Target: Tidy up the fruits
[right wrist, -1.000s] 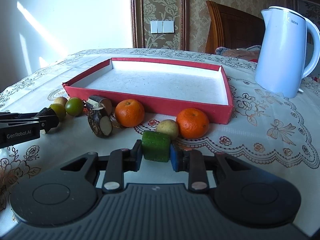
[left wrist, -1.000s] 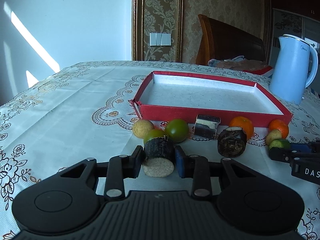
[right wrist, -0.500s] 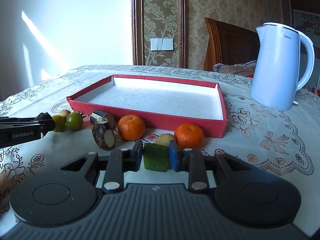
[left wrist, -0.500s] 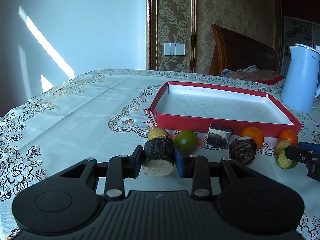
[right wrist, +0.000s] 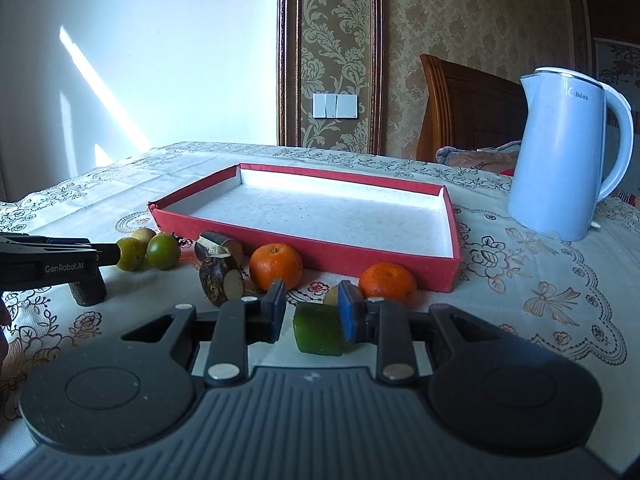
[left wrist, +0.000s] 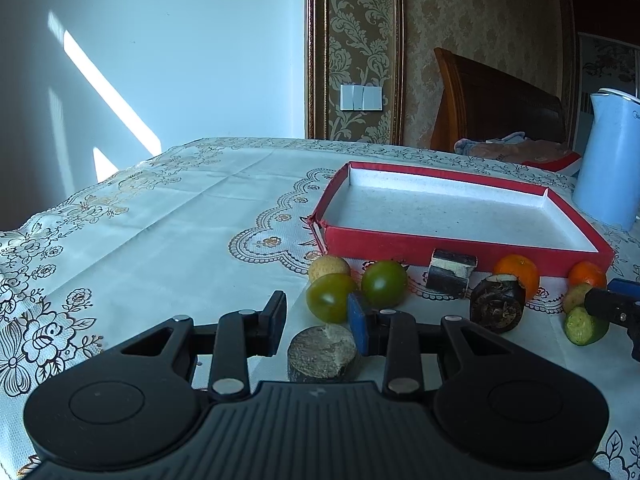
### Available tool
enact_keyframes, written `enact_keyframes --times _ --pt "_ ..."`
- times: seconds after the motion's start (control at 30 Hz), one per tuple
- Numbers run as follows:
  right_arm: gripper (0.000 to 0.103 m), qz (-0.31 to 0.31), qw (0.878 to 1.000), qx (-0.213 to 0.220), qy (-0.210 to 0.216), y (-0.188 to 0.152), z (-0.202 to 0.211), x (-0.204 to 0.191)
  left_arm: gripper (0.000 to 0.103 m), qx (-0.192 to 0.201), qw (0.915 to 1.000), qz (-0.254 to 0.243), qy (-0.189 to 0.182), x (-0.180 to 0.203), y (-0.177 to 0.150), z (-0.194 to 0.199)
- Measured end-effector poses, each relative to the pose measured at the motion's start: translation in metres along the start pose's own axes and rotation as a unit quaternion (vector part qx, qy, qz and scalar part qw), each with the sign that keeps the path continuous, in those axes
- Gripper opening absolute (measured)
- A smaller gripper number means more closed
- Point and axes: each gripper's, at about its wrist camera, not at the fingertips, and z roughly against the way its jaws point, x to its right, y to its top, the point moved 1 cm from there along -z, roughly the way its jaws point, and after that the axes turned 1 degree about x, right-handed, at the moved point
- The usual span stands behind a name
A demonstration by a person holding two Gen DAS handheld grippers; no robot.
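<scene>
My left gripper is open. A dark stub with a pale cut top stands on the cloth below its jaws, free of them. Two green fruits and a yellow one lie just ahead. My right gripper is open above a green chunk that rests on the cloth by its right finger. Two oranges and two dark cut pieces lie before the empty red tray.
A white kettle stands at the right behind the tray. A wooden chair back rises beyond the table's far edge. The left gripper shows in the right wrist view at the left.
Both grippers have opened and let go: the dark stub and the green chunk now rest on the cloth. Both grippers have pulled back and risen a little.
</scene>
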Motion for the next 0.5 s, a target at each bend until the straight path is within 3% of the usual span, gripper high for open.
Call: enact_keyframes --times 0.2,0.33,0.37,0.4,0.5 --pt "0.027 -0.005 1.000 0.017 0.004 0.000 0.006 0.002 0.033 0.005 1.0000 0.000 0.005 0.000 0.000 0.002" --pt "0.027 -0.020 1.000 0.021 0.004 0.000 0.007 0.007 0.020 0.015 0.9999 -0.003 0.005 0.001 0.000 0.006" --pt "0.017 -0.025 0.999 0.021 0.005 0.001 0.007 0.009 0.018 0.019 0.9998 -0.002 0.005 0.000 0.001 0.007" --pt "0.013 -0.028 0.999 0.019 0.007 0.001 0.007 0.010 0.018 0.024 0.9997 -0.001 0.002 0.000 0.001 0.009" --pt "0.013 -0.032 0.999 0.014 0.014 0.001 0.005 0.011 0.017 0.026 0.9996 -0.001 -0.007 0.000 0.002 0.009"
